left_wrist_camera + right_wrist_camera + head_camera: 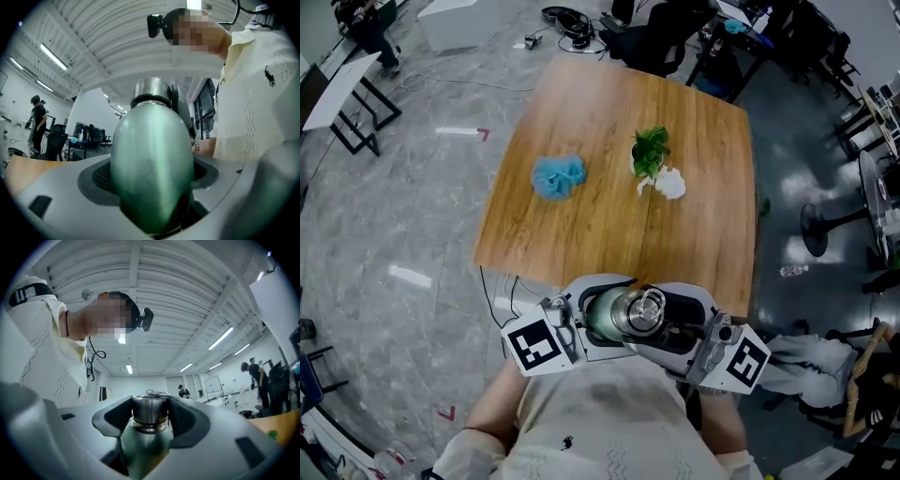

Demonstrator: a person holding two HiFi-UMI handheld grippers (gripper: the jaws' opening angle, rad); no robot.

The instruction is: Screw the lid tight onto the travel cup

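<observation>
The travel cup (614, 315) is a green metallic bottle with a steel lid (646, 307), held up close to my chest above the table's near edge. My left gripper (581, 326) is shut on the green body (152, 168), which fills the left gripper view, with the lid (151, 92) at its far end. My right gripper (677, 330) is shut on the lid (150, 410); its dark pads (186, 420) sit against both sides of it, and the cup body (145, 453) runs down below them. The cup is tilted, lid toward the right.
The wooden table (581, 234) holds a blue cloth (558, 176), a green leafy sprig (651, 150) and a white lump (669, 185). Black chairs (652, 42) stand beyond it, and a person (36, 119) stands far off.
</observation>
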